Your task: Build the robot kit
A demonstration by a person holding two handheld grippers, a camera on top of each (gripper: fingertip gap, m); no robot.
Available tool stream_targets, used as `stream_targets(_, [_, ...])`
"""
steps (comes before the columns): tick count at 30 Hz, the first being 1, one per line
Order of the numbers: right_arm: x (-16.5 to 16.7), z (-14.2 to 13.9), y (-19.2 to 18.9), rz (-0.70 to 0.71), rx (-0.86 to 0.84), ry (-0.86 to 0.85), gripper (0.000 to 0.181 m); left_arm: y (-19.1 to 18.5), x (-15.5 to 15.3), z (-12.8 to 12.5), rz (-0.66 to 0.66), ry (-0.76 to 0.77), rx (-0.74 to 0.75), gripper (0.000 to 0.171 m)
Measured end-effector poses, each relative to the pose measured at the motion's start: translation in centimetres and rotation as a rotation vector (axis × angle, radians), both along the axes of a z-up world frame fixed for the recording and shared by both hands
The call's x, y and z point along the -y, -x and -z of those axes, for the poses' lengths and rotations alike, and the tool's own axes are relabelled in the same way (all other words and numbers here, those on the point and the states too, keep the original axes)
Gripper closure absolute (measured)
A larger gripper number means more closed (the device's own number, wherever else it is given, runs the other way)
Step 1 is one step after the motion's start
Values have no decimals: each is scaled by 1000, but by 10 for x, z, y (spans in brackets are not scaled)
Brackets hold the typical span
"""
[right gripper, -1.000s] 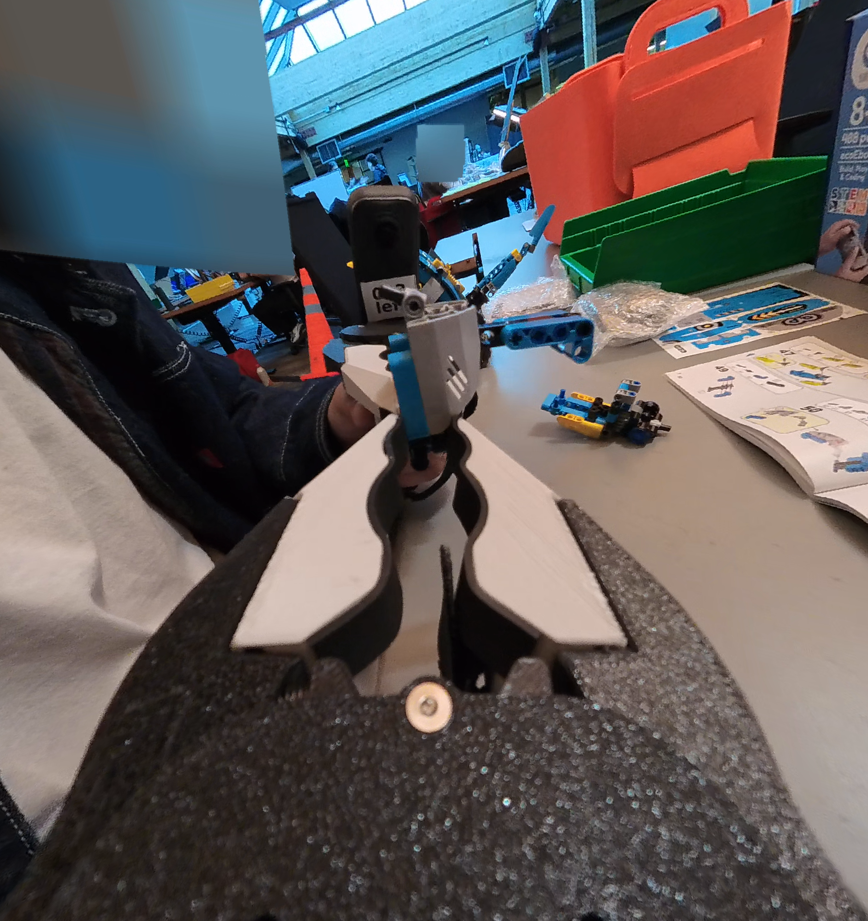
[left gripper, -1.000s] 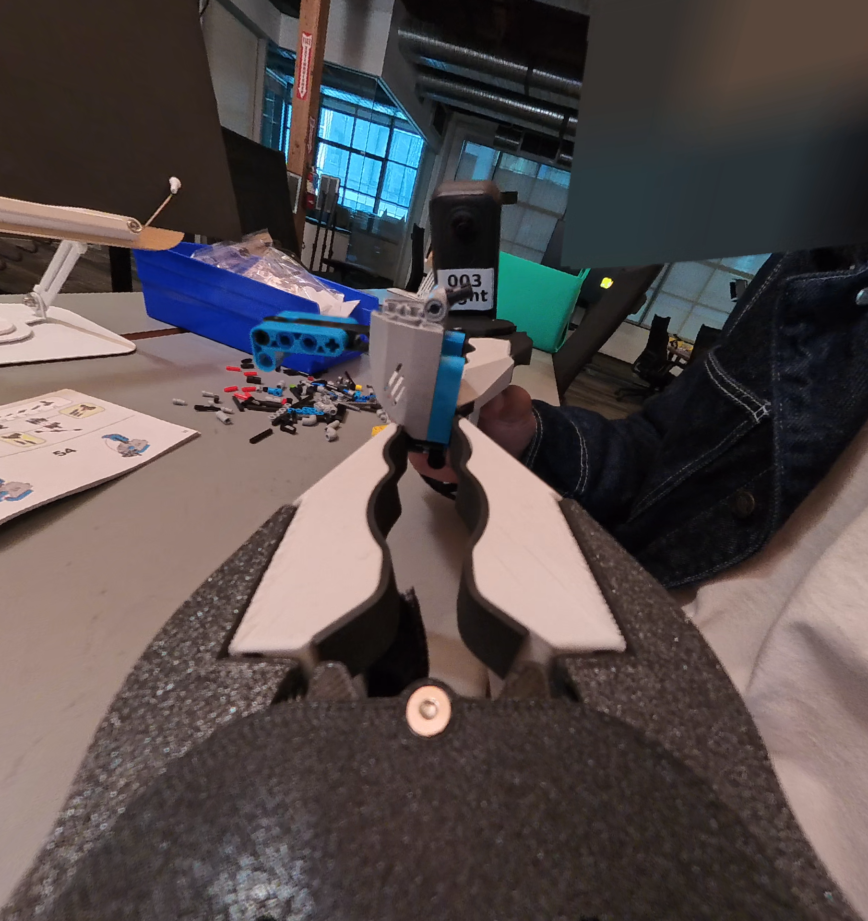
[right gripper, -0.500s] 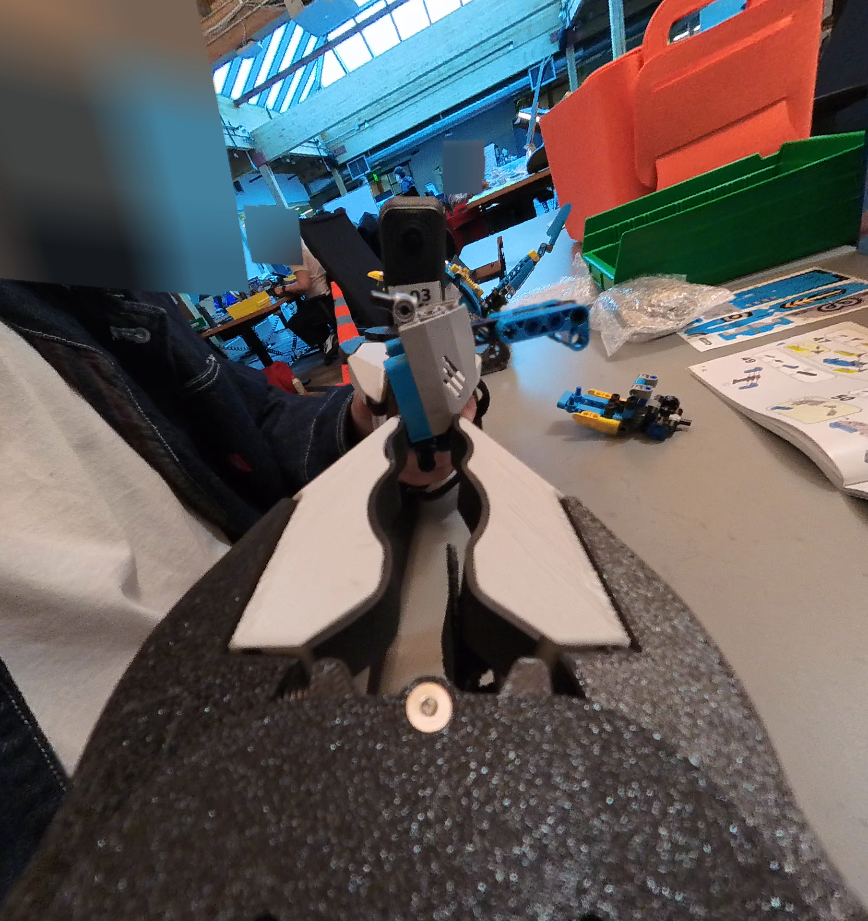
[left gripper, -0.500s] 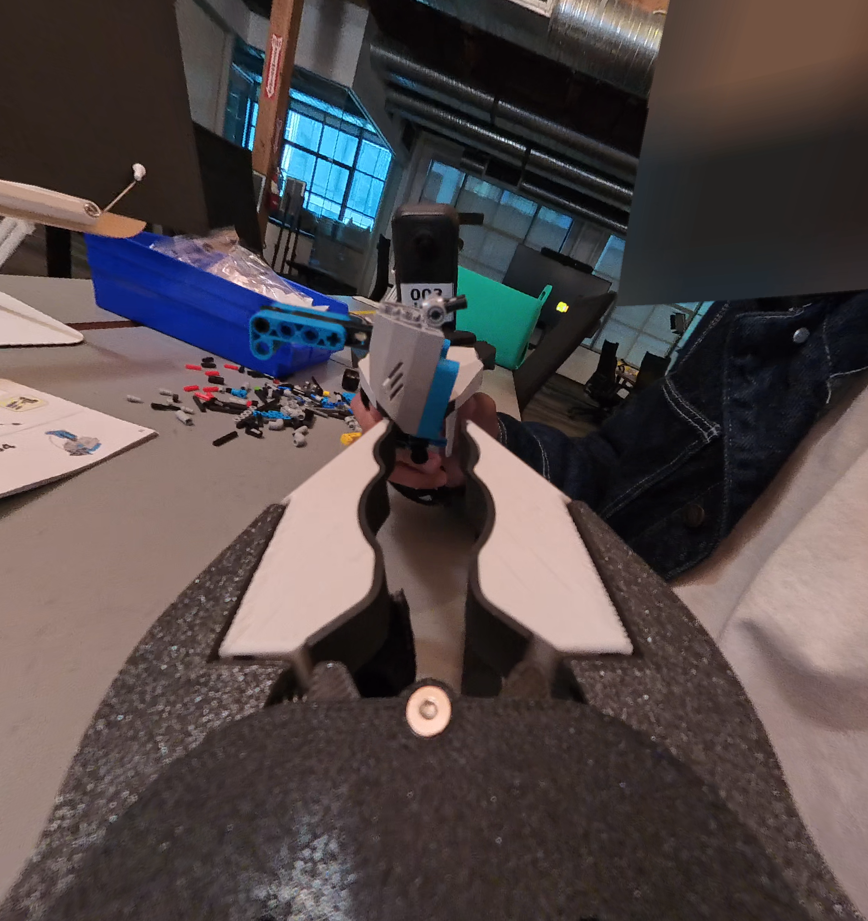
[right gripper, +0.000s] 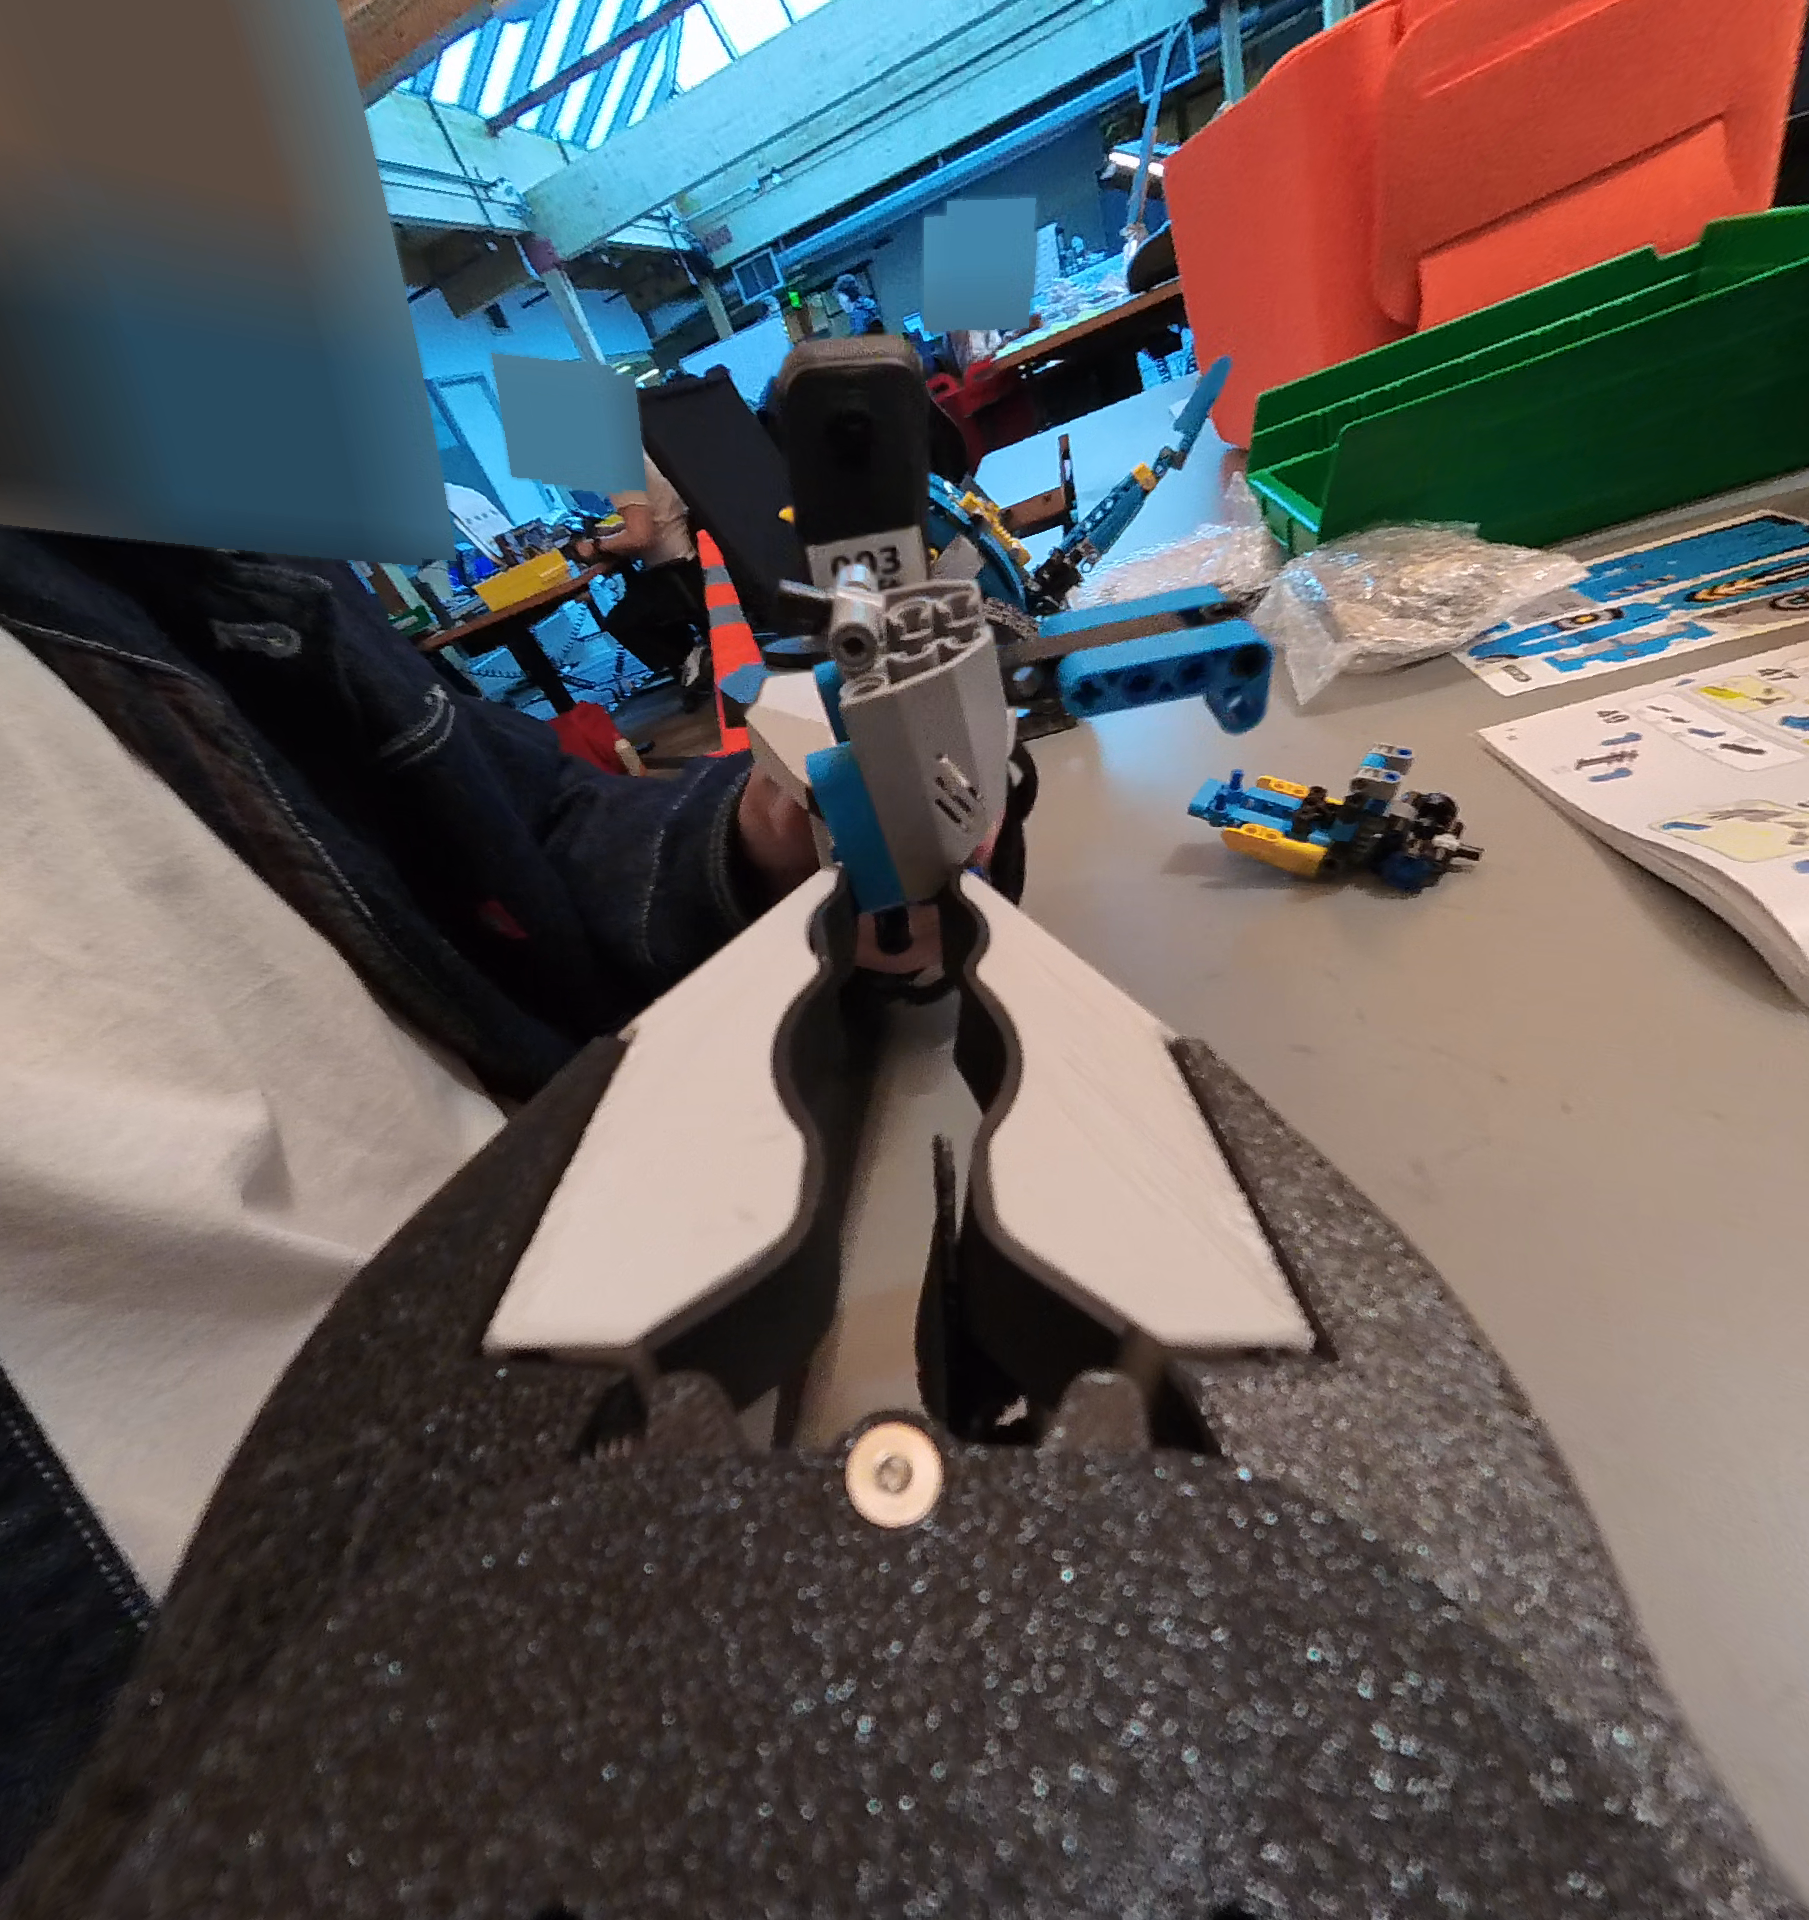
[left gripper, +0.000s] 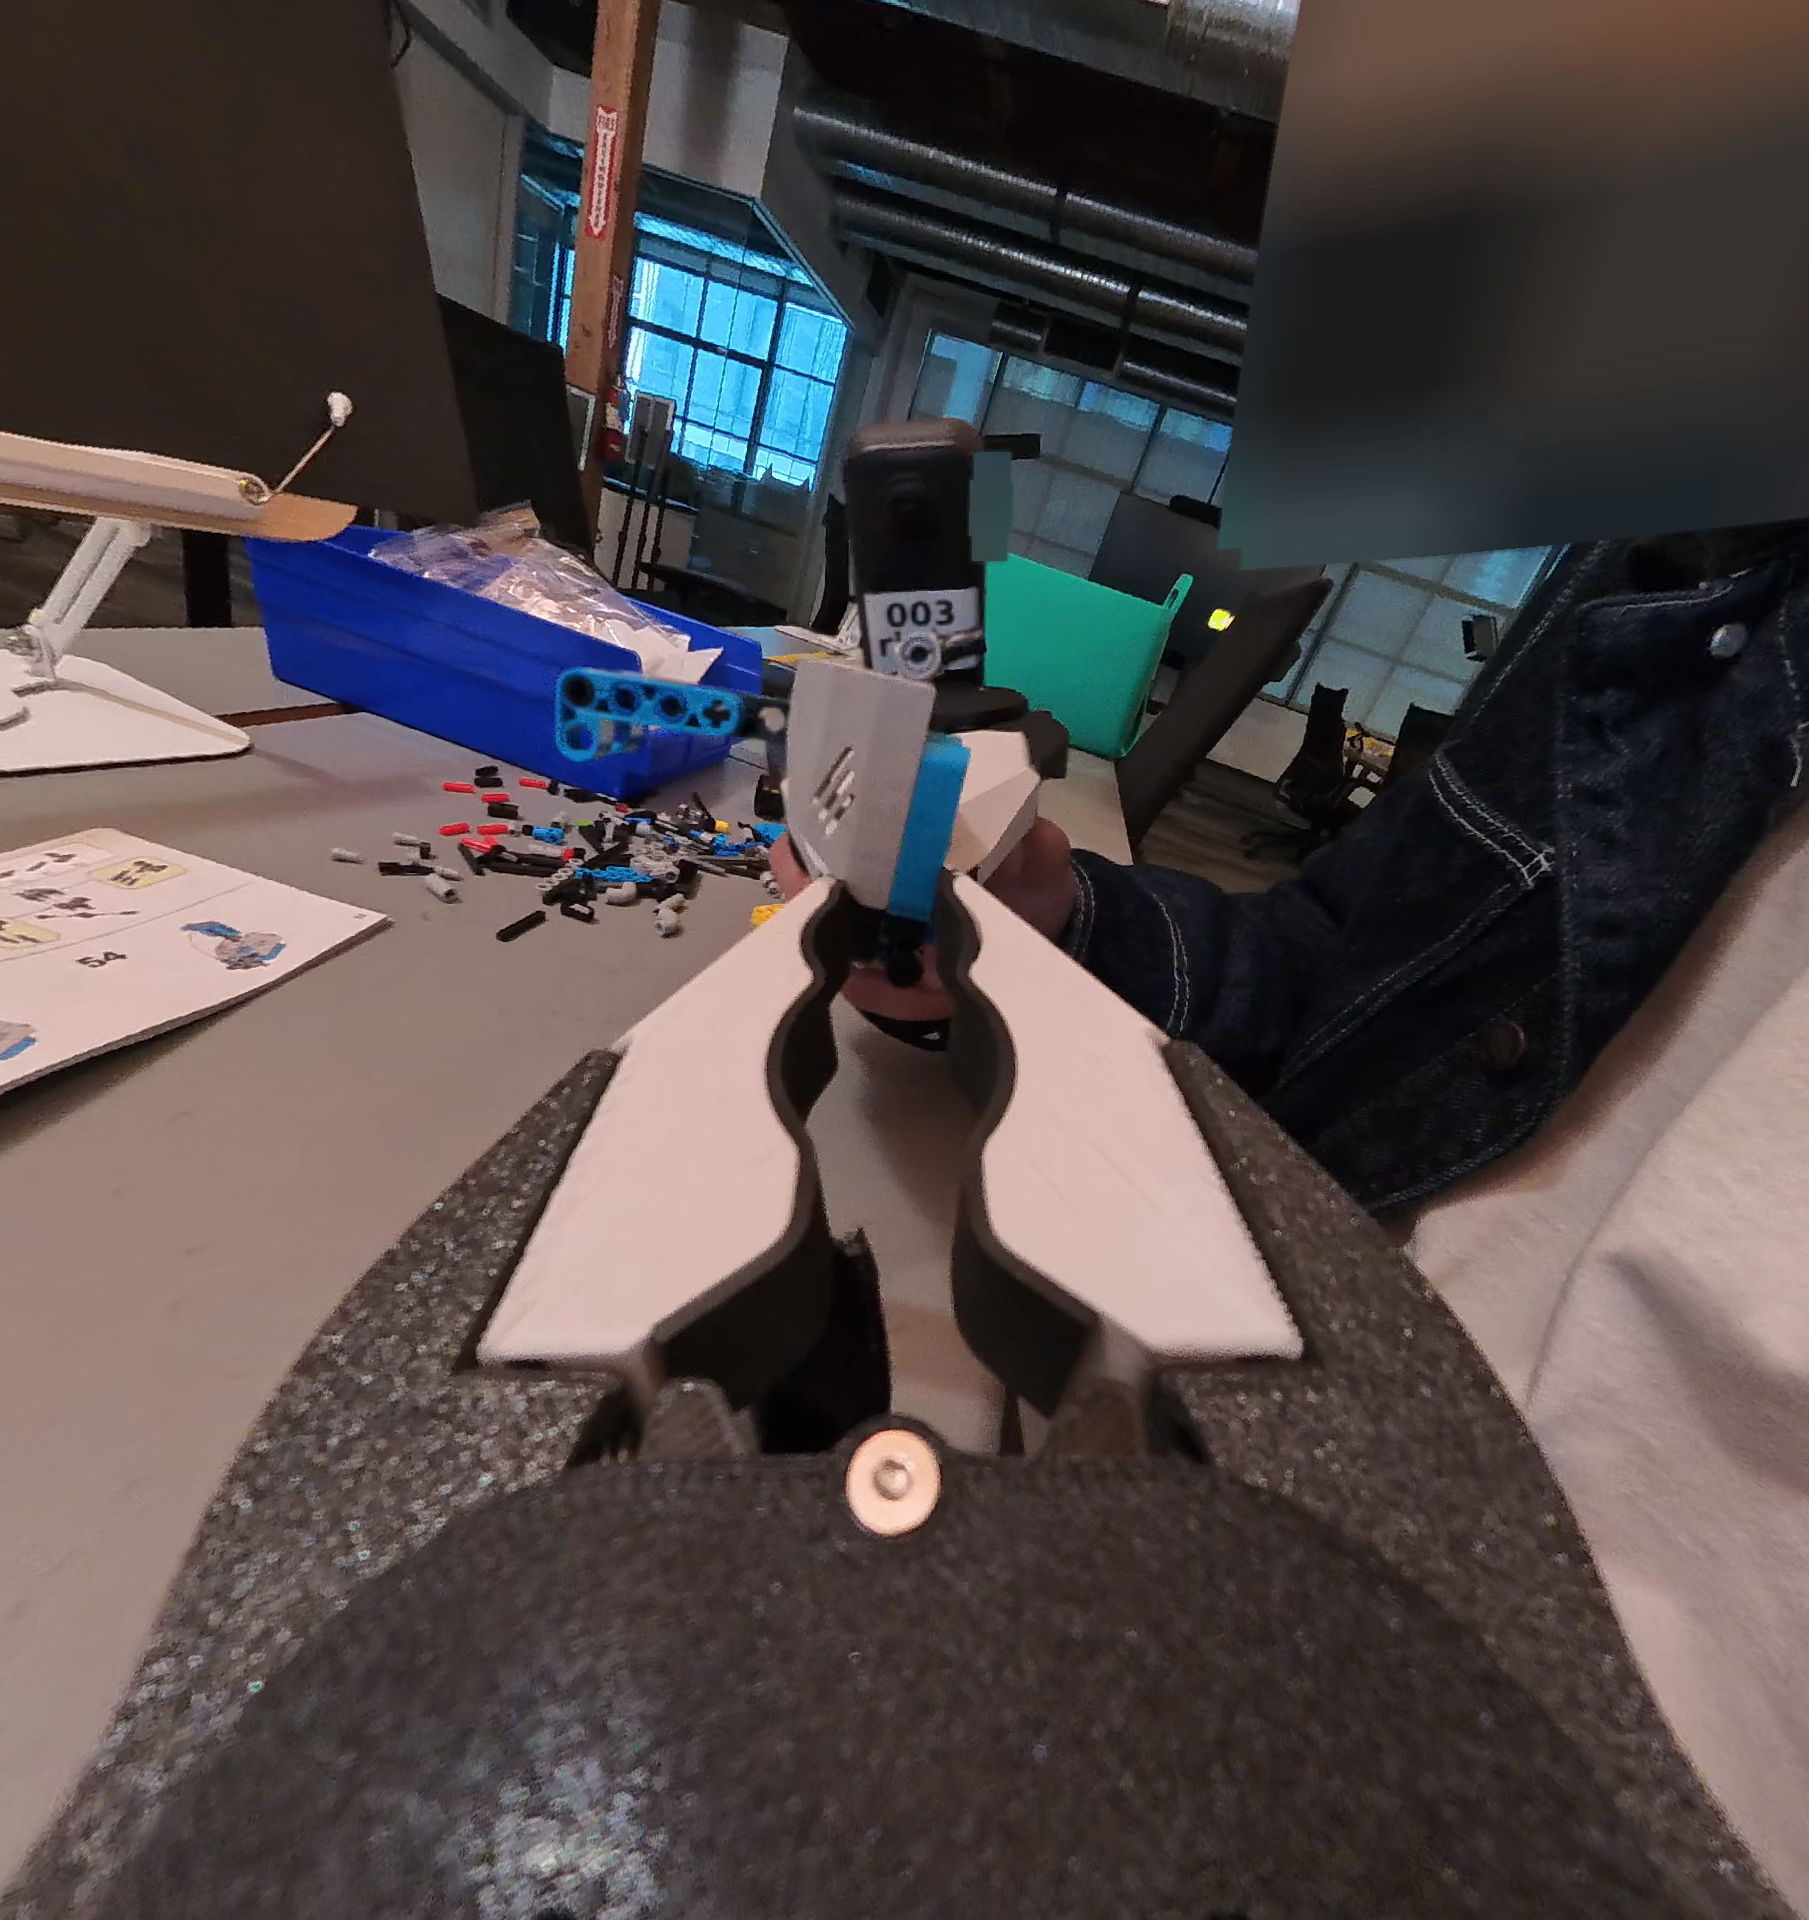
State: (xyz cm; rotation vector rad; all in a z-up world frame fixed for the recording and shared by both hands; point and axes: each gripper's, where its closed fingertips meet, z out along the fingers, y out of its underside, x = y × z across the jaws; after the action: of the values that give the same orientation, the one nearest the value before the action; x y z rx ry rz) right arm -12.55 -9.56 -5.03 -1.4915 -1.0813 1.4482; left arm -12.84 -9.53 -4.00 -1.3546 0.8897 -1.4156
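Observation:
A grey and blue brick assembly is held in the air between my two grippers, which face each other. A blue holed beam sticks out of its side. My left gripper is shut on the assembly's lower end. The right gripper's white fingers and its black camera show behind the assembly. In the right wrist view, my right gripper is shut on the lower end of the same assembly, and the beam points right. The left gripper's camera stands behind it.
On the grey table lie a pile of small loose parts, a blue bin with plastic bags, an instruction sheet and a white lamp base. The right wrist view shows a small blue and yellow model, an open booklet, a green bin and an orange bag. The grippers are tip to tip, or close to it.
The assembly has tilted between the two grippers; in the right wrist view its top now leans toward the camera. Both grippers stay shut on it.

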Motion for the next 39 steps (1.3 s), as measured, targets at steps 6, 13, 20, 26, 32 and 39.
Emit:
stream_targets(6, [-4,-1,1,20,-9,8,167,1,-2,0,13,33,19,156])
stream_targets(13, [-15,3,-4,89,34,-55,166,-2,-11,10,-33,56,-35,154])
stream_targets(20, [-63,52,-26,462,626,-668,167,-1,-40,37,-177,141,-158,111])
stream_targets(26, [-58,67,-14,506,915,-1086,166,-8,-45,65,-170,230,-285,111])
stream_targets(32, [-52,58,-8,577,848,-1158,168,-2,-40,66,-141,206,-321,127])
stream_targets(39, [-52,38,-15,498,358,-335,134,12,-45,70,-217,-24,-460,128])
